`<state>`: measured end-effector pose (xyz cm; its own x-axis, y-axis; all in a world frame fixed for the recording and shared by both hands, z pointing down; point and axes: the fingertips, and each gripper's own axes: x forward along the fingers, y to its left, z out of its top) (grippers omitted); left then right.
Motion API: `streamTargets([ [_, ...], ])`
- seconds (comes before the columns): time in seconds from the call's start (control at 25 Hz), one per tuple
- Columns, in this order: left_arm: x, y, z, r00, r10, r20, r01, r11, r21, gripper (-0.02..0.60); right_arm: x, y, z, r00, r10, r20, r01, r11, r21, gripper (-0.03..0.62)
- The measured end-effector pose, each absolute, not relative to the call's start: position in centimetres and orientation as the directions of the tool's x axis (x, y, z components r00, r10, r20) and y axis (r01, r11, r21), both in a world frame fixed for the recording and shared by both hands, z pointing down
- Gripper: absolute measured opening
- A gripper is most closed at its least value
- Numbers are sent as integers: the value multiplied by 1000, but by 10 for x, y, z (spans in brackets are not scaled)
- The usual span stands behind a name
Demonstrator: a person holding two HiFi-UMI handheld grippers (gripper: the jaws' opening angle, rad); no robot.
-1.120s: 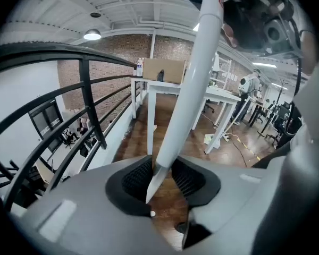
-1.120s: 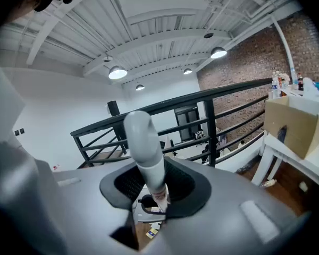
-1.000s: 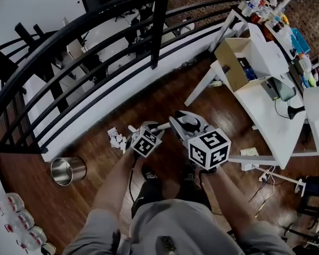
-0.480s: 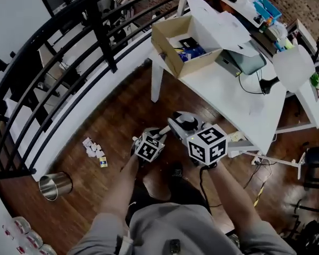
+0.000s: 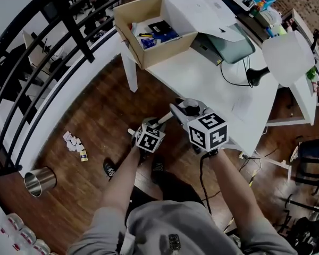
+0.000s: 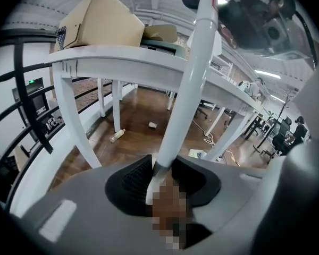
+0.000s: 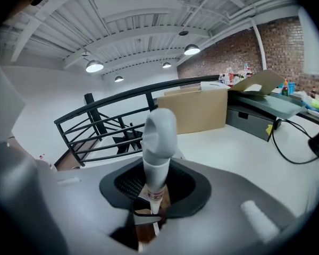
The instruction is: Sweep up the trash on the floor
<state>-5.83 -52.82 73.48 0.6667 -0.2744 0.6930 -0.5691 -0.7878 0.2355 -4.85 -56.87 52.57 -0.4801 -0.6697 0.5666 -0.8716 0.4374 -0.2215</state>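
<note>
Loft-style office mezzanine: black railing (image 5: 77,33), brick wall (image 7: 234,52), white bench (image 5: 202,78) with cardboard box (image 5: 167,48), wood floor (image 5: 95,116), ceiling lamps (image 7: 94,66).

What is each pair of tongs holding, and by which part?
Left tongs: a white pole, by its shaft; right tongs: a handle, below its grey cap.

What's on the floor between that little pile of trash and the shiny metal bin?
Nothing: the head view shows bare wooden floor between the trash and the metal bin.
</note>
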Motion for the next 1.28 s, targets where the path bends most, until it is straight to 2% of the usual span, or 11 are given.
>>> streamTargets([
  [0.12,-47,-539,736,639,-321,699,-609,-766,205,131,-26,-583,533,-477,-667,572,-873,435,-221,91],
  [0.2,-48,-547,728,627,-366,688,-636,-751,180,205,-18,-595,535,-483,-663,571,-869,441,-223,91],
  [0.24,-50,-548,724,625,-380,682,-643,-746,174,213,-16,-600,536,-487,-661,571,-867,445,-224,91],
  [0.72,-99,-514,670,573,-406,712,-725,-656,210,171,12,-613,545,-505,-663,553,-860,446,-250,98],
  [0.8,-101,-517,655,577,-424,698,-730,-651,208,163,17,-617,541,-497,-680,539,-865,436,-247,150],
  [0.88,-103,-519,646,574,-433,695,-730,-655,196,149,20,-617,536,-492,-696,524,-869,430,-245,240],
  [0.96,-108,-519,639,561,-446,697,-742,-645,184,132,26,-605,534,-482,-705,520,-875,415,-249,267],
  [1.12,-126,-522,600,556,-555,619,-795,-573,200,7,37,-568,520,-466,-727,504,-885,373,-278,253],
  [1.28,-156,-524,554,539,-651,535,-827,-529,191,8,22,-547,493,-472,-755,455,-880,375,-291,145],
])
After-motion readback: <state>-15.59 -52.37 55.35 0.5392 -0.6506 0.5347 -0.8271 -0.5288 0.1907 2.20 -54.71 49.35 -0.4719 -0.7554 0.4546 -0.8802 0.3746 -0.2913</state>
